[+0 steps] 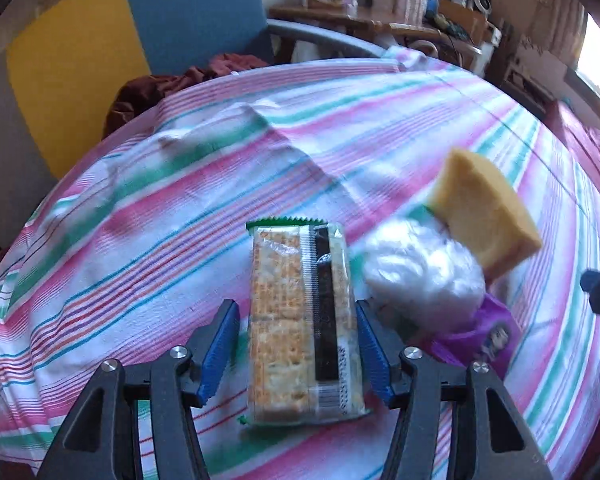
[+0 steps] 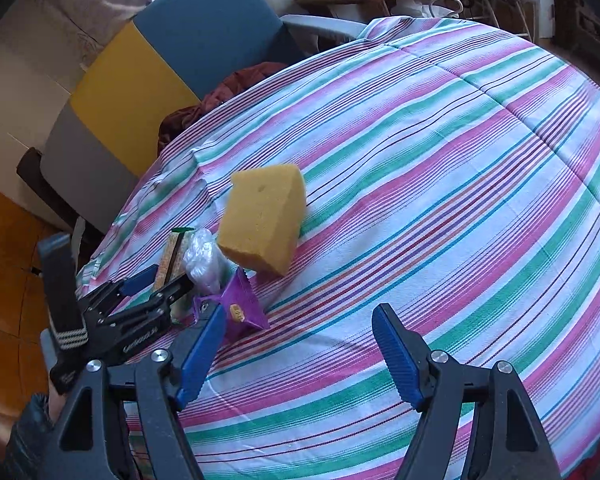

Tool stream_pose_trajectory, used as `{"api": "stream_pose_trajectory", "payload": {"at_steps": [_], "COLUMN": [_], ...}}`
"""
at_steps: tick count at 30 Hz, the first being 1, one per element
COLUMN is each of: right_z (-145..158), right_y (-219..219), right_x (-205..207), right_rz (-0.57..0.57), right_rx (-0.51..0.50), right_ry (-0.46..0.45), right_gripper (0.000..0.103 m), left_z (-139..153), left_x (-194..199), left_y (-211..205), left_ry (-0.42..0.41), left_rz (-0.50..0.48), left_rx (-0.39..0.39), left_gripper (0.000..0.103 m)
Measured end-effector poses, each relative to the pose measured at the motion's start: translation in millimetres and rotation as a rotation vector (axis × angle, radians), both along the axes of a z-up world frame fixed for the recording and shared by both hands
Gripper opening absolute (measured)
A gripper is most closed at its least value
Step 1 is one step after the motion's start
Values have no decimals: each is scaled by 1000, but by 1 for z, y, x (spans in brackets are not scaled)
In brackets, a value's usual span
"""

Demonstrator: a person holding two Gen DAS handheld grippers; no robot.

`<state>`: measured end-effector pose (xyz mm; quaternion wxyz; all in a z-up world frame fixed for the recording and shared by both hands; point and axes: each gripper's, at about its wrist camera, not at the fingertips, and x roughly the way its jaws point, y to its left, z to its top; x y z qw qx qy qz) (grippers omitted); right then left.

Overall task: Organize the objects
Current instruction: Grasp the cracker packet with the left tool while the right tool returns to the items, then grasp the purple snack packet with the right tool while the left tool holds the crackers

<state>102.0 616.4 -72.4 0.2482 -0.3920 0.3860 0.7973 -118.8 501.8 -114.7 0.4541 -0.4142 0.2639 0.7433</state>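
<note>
Cracker packet in clear wrapper [image 1: 305, 324] lies on pink-green striped tablecloth [image 2: 440, 168], blue-yellow chair [image 2: 172, 60] behind; between wide left gripper [image 1: 298, 336] blades. Right gripper [image 2: 300, 344] wide, empty.

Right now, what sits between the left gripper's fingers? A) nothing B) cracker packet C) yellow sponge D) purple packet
B: in the left wrist view the cracker packet lies lengthwise between the blue pads of the left gripper, with the jaws standing apart on either side of it; the yellow sponge and purple packet lie off to its right.
</note>
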Motion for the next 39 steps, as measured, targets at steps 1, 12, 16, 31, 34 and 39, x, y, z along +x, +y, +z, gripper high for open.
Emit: {"api": "stream_pose_trajectory", "payload": {"at_steps": [1,12,16,31,34,39], "right_z": [0,-3,-4,-12,-16,-18], "right_y": [0,2,0,-47,-52,-53], "right_x": [0,-1,-3,-38,-46,-75], "right_rz": [0,-13,-10,241,271,310], "right_rx": [5,20,40,155,141,147], "right_ry": [-4,-34,-42,-73,-84,-117], "right_gripper": [76,76,76,73,85,87], "left_z": [0,2,4,3,3,1], "left_x": [1,47,66,118,117,115], "left_y": [-2,-76,-108,-177,-178,-181], "left_ry": [-1,3,20,56,58,42], "left_rz": [13,174,233,241,239,244], "left_rx": [9,21,14,96,110,132], "left_gripper": [48,48,48,48,48,48]}}
